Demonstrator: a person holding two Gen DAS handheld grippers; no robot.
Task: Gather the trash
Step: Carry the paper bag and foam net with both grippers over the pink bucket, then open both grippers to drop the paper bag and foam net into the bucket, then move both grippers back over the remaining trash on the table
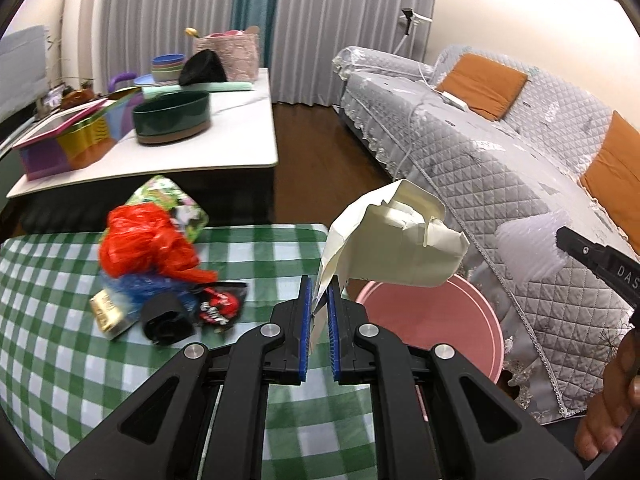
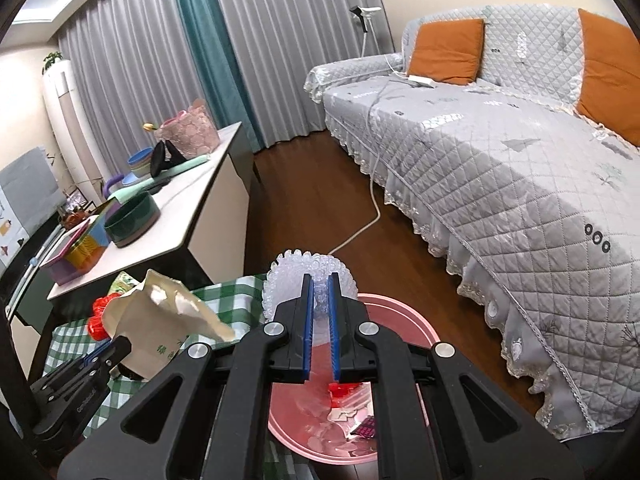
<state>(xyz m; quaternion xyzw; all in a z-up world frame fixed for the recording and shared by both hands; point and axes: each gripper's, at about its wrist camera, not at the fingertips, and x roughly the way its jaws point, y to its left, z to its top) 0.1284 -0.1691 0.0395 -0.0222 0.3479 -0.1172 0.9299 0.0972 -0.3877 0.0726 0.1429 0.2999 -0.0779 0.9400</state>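
My left gripper (image 1: 319, 286) is shut on a crumpled cream paper carton (image 1: 394, 240) and holds it in the air over the table's right edge, above the pink bin (image 1: 472, 320). The carton also shows in the right wrist view (image 2: 160, 320). My right gripper (image 2: 320, 284) is shut on a clear bubble-wrap piece (image 2: 304, 270) and holds it above the pink bin (image 2: 400, 312), which holds scraps. The bubble wrap also shows in the left wrist view (image 1: 528, 248). More trash lies on the green checked table (image 1: 60, 340): a red plastic bag (image 1: 140, 240), a blue wrapper (image 1: 136, 286), a black candy wrapper (image 1: 220, 304).
A black roll (image 1: 166, 318) and a gold packet (image 1: 108, 312) lie by the trash pile. A white table (image 1: 224, 140) with a green bowl (image 1: 172, 116) stands behind. A grey quilted sofa (image 2: 500, 160) with orange cushions is at the right. A white cable (image 2: 372, 216) lies on the wooden floor.
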